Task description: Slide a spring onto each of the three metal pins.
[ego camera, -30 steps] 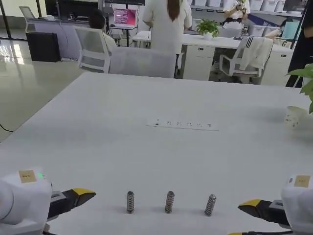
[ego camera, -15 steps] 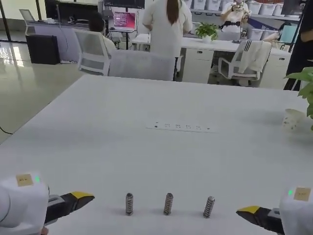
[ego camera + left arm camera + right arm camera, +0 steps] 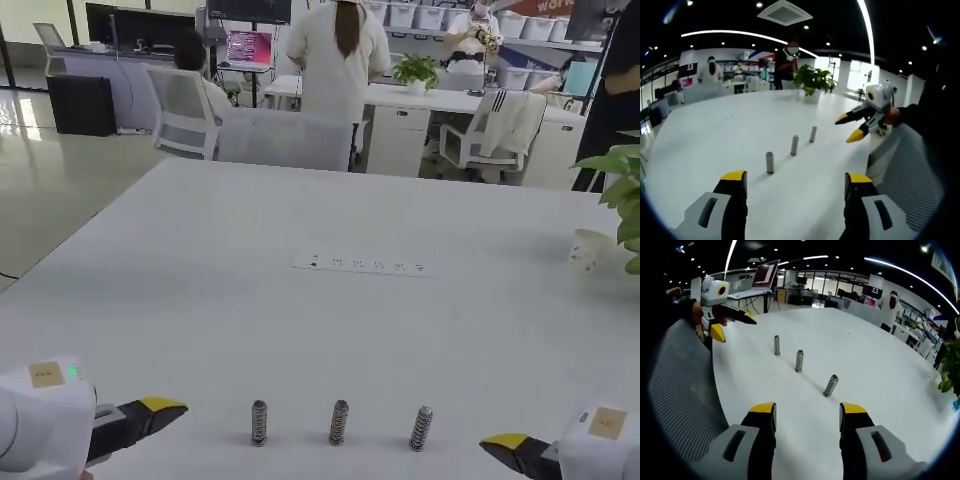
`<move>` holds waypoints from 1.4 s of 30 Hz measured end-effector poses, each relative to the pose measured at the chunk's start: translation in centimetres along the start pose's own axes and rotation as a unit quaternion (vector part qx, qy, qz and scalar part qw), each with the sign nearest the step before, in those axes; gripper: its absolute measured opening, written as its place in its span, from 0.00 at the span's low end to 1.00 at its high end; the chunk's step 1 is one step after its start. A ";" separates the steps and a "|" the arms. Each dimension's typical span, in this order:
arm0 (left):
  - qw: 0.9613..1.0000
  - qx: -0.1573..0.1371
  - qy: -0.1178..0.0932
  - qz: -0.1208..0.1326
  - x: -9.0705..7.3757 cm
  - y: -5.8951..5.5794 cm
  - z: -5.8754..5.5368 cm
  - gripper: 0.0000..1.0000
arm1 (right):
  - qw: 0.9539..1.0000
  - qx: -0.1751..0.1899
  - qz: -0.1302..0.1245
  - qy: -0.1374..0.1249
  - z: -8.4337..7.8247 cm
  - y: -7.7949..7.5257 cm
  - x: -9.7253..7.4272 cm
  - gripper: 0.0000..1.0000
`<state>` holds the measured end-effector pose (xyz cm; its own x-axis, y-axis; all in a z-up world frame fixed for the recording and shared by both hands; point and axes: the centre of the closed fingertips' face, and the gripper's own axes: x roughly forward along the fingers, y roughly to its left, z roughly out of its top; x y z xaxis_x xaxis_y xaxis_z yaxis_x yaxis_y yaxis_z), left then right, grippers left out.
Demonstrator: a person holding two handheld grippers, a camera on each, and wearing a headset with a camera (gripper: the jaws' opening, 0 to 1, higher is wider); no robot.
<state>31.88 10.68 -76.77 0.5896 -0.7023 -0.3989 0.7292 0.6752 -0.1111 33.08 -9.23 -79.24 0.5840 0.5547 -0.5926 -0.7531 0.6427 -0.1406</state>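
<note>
Three small metal springs stand in a row near the front edge of the white table [image 3: 300,330]: left spring [image 3: 259,422], middle spring [image 3: 339,421], right spring [image 3: 421,427], which leans a little. Whether pins sit inside them I cannot tell. My left gripper [image 3: 160,408] is low at the left, apart from the row, jaws open and empty [image 3: 795,177]. My right gripper [image 3: 500,443] is low at the right, also open and empty [image 3: 808,409]. The left gripper view has the springs [image 3: 794,145] ahead and the right gripper [image 3: 855,127] beyond.
A socket strip [image 3: 365,265] is set into the table's middle. A paper cup [image 3: 587,250] and a green plant [image 3: 625,190] are at the right edge. Chairs [image 3: 285,140] and people stand beyond the far edge. A grey mesh chair back [image 3: 680,405] is close to me.
The head view has tilted up slightly, so the springs and grippers sit lower in the picture. The right gripper has drawn back a little toward me. The springs have not moved.
</note>
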 end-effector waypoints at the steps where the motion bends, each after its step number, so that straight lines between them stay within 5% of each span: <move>1: 1.000 0.001 0.001 0.000 0.0 0.0 -0.1 0.76 | 1.000 0.000 0.000 0.001 0.0 0.0 0.0 0.50; 30: 0.999 0.005 0.035 -0.010 0.4 -0.4 -1.7 0.74 | 0.999 0.012 -0.047 -0.011 0.1 -2.1 -0.1 0.48; 42: 0.999 0.007 0.046 -0.016 0.4 -0.5 -2.2 0.74 | 0.999 0.005 -0.043 -0.005 0.1 -1.8 -0.1 0.48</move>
<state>30.97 10.51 -78.91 0.5320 -0.6996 -0.4770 0.7528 0.6487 -0.1118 34.43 -10.39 -78.91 0.6501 0.5026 -0.5699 -0.6969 0.6932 -0.1837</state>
